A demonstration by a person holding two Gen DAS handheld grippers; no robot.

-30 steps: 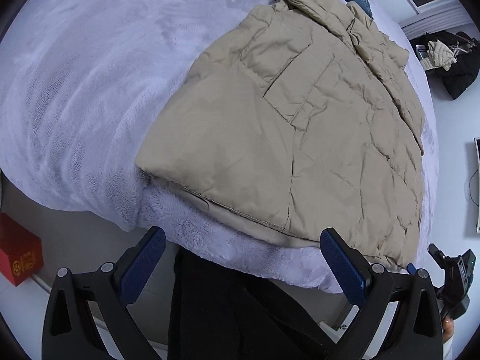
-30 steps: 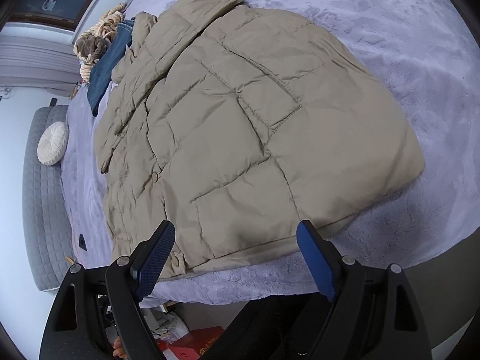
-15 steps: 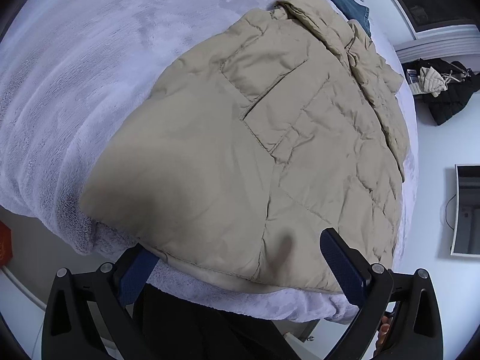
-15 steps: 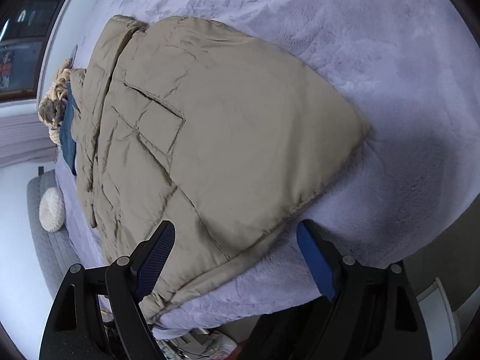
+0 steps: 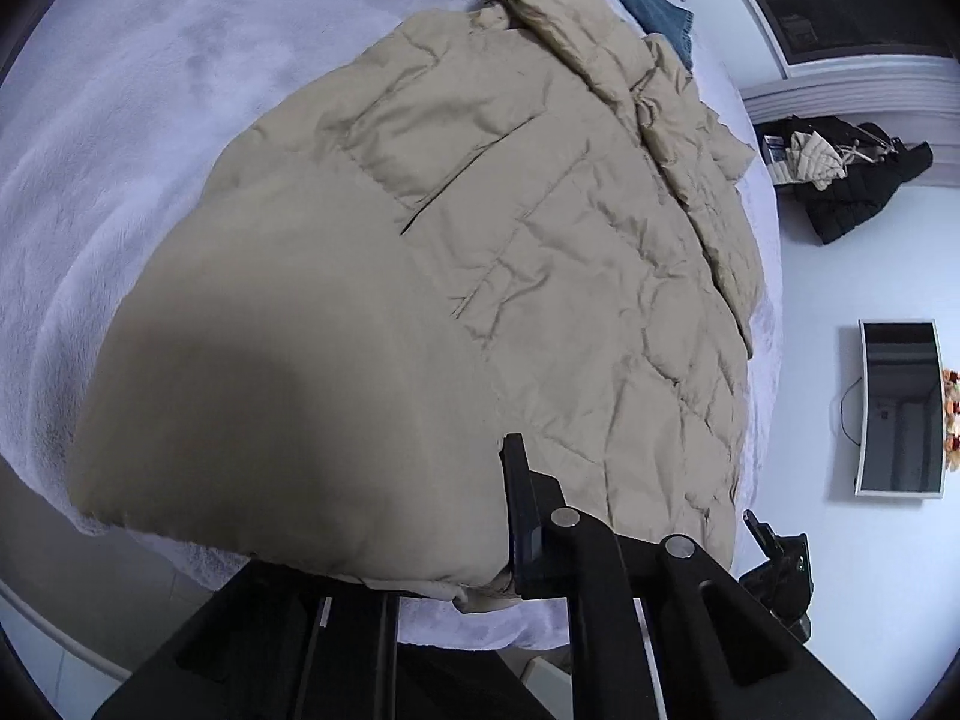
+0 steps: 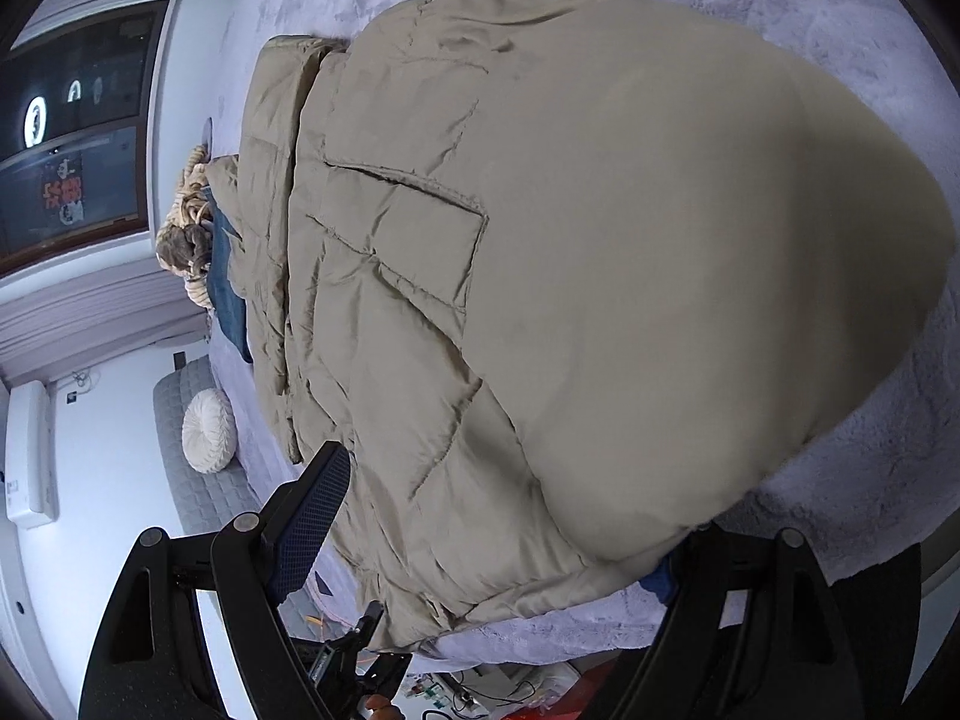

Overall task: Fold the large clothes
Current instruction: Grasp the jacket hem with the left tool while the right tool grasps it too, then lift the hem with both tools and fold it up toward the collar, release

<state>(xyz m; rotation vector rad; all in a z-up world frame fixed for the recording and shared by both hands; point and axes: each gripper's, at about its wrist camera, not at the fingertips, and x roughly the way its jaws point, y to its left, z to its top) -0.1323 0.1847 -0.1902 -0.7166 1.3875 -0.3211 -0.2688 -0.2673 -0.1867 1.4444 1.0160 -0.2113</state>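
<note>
My left tool has just gone from wide open to nearly closed, and its jaws are closing on the near hem of the beige padded jacket, with the fabric bunched between them right at the bed's edge. A second ago that tool hung short of the jacket with nothing in it; now the hem is in its bite. My right tool has dropped and rolled in toward the same hem: its jaws stand wide, one finger out to the side over the jacket's edge, the other tucked under the fabric on the far side, so the hem lies between them but I judge it is not yet pinched.

That means one corner is secured and the other needs closing on before I can lift the hem and carry it away from me toward the collar.

The jacket lies flat ahead of both tools on the lilac fleece bed cover, collar farthest from me. Beyond the collar sits a blue denim piece, just touching it, which could crowd the fold's landing. A dark coat lies on the floor off to one side, well apart.
</note>
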